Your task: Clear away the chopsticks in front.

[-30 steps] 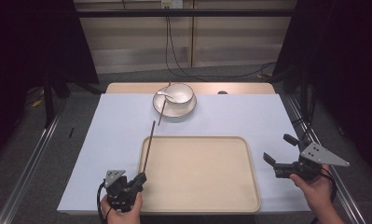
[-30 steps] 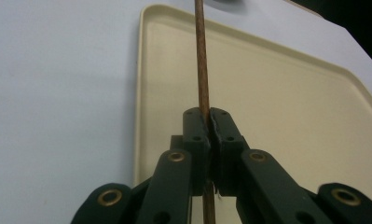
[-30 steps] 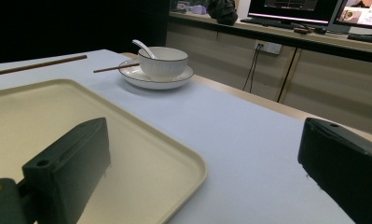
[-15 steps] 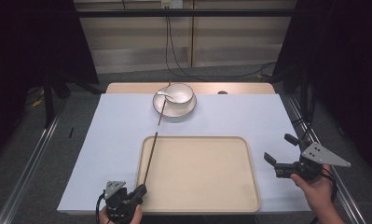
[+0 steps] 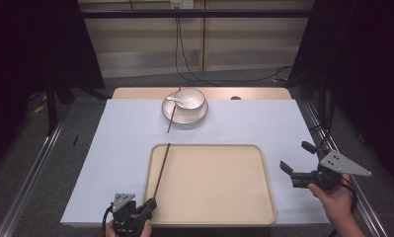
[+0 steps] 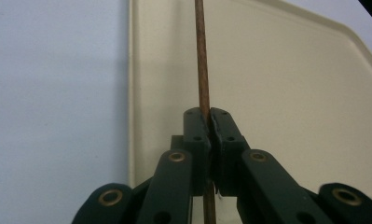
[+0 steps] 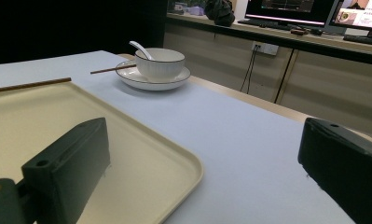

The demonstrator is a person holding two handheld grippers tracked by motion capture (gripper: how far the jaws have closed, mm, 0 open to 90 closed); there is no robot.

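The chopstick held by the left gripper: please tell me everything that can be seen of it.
The chopstick is a thin, straight, dark brown stick, apparently wood. The left gripper is shut on its near end, the black fingers pressing it from both sides. It runs away from the person along the left side of the beige tray, its far tip at the tray's far rim. Whether it touches the tray is unclear.

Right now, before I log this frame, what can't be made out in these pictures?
- Bowl contents: hidden by its wall in the right gripper view, too small in the high view.
- Chopstick far tip: cut off by the top edge in the left gripper view.
- Second chopstick: its far end lies against the bowl, unclear.
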